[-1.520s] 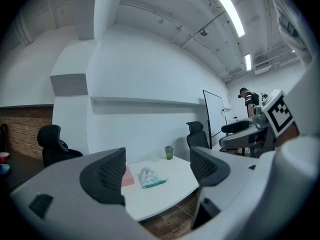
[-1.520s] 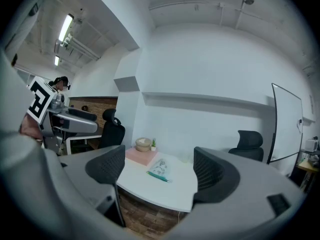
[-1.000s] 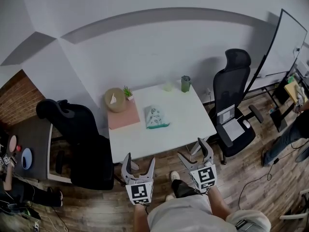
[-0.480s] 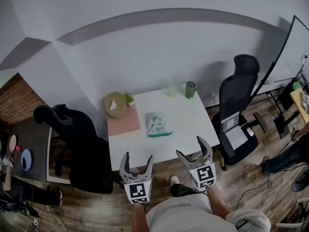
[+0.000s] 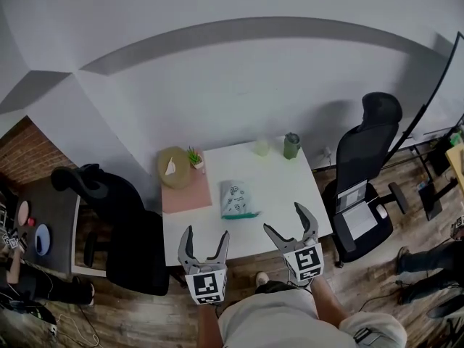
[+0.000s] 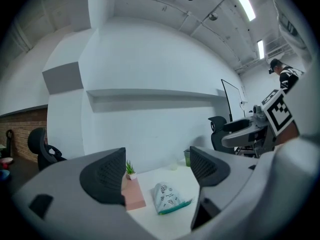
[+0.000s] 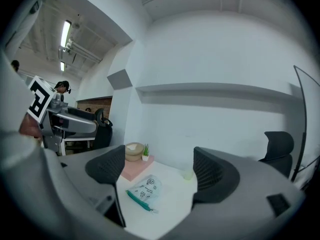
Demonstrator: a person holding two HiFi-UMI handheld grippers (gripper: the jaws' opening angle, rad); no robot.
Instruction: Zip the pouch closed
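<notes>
A pale patterned pouch [image 5: 236, 199] with a teal zip edge lies flat near the middle of the white table [image 5: 290, 198], zip side toward me. The left gripper view shows the pouch [image 6: 170, 198] between the jaws in the distance, and the right gripper view has the pouch [image 7: 143, 189] low between its jaws. My left gripper [image 5: 203, 241] hangs open just short of the table's near edge, empty. My right gripper [image 5: 291, 224] stands open over the near right edge, also empty. Both are well apart from the pouch.
A pink mat [image 5: 184, 191] covers the table's left side, with a round tan box [image 5: 173, 167] and a small potted plant [image 5: 193, 156] at its far end. A green cup [image 5: 291, 146] and a pale cup [image 5: 261, 148] stand at the back. Black office chairs [image 5: 366, 169] flank the table.
The view has drawn nearer to the table, which now sits closer to both grippers. The grippers stay open and the pouch has not moved on the table.
</notes>
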